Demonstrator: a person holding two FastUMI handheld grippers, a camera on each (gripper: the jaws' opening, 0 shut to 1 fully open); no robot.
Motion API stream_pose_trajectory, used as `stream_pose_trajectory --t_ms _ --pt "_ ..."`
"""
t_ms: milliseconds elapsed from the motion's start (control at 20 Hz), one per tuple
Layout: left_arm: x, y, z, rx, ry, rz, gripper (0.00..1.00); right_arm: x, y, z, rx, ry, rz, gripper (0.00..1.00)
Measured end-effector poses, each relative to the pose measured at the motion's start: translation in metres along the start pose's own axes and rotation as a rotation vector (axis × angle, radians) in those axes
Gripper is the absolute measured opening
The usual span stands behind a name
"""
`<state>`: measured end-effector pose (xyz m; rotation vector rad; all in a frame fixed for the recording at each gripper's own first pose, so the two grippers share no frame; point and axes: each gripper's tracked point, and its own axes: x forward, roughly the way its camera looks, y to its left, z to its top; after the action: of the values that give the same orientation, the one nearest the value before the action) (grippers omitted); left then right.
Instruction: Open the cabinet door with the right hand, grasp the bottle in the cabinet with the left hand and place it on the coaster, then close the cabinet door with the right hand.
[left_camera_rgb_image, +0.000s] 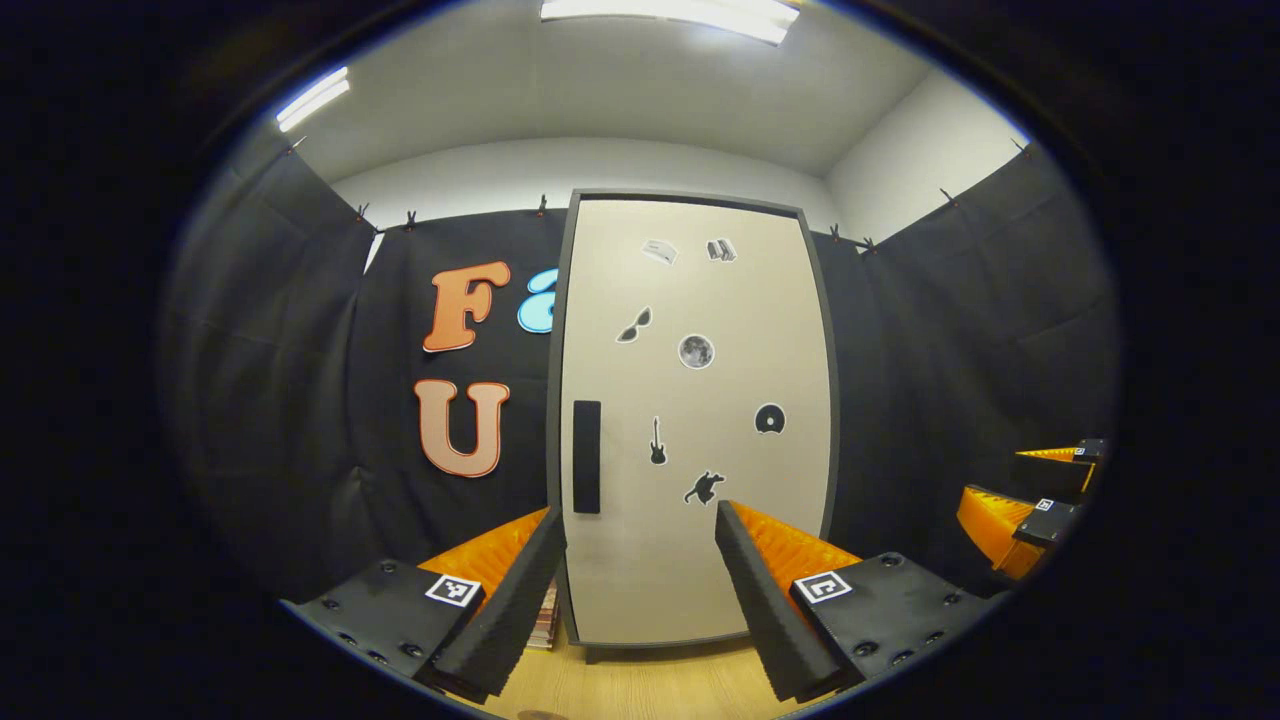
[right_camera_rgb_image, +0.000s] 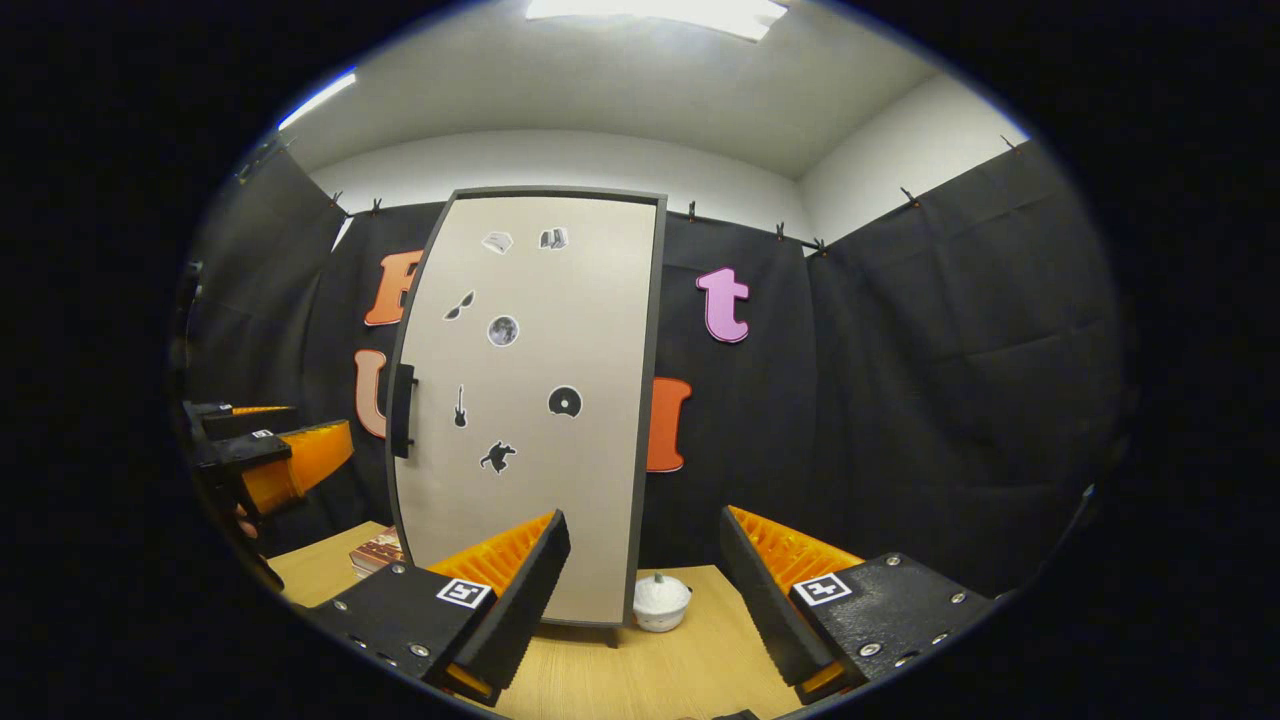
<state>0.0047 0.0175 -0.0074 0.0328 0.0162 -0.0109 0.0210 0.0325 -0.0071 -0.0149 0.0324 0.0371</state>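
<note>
Both grippers, left gripper (left_camera_rgb_image: 640, 590) and right gripper (right_camera_rgb_image: 640, 590), gape empty before the closed cabinet door (right_camera_rgb_image: 530, 400) (the slim handle (right_camera_rgb_image: 403, 410) risks slipping free).

Black cloth (right_camera_rgb_image: 900, 380) hangs clipped along its top edge around the booth, behind a wooden table (right_camera_rgb_image: 700, 670). Above the cloth rise pale walls (right_camera_rgb_image: 560, 165) and a grey ceiling (left_camera_rgb_image: 600, 90). Ceiling light strips (left_camera_rgb_image: 670, 15) glow directly over the table, another (left_camera_rgb_image: 312, 97) above its left side.
</note>
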Motion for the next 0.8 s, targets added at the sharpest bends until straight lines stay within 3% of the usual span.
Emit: stream_pose_trajectory --t_ms 800 --pt "0.025 0.06 -0.017 0.027 0.018 0.024 0.98 0.057 0.077 -0.017 0.029 0.061 0.068 0.94"
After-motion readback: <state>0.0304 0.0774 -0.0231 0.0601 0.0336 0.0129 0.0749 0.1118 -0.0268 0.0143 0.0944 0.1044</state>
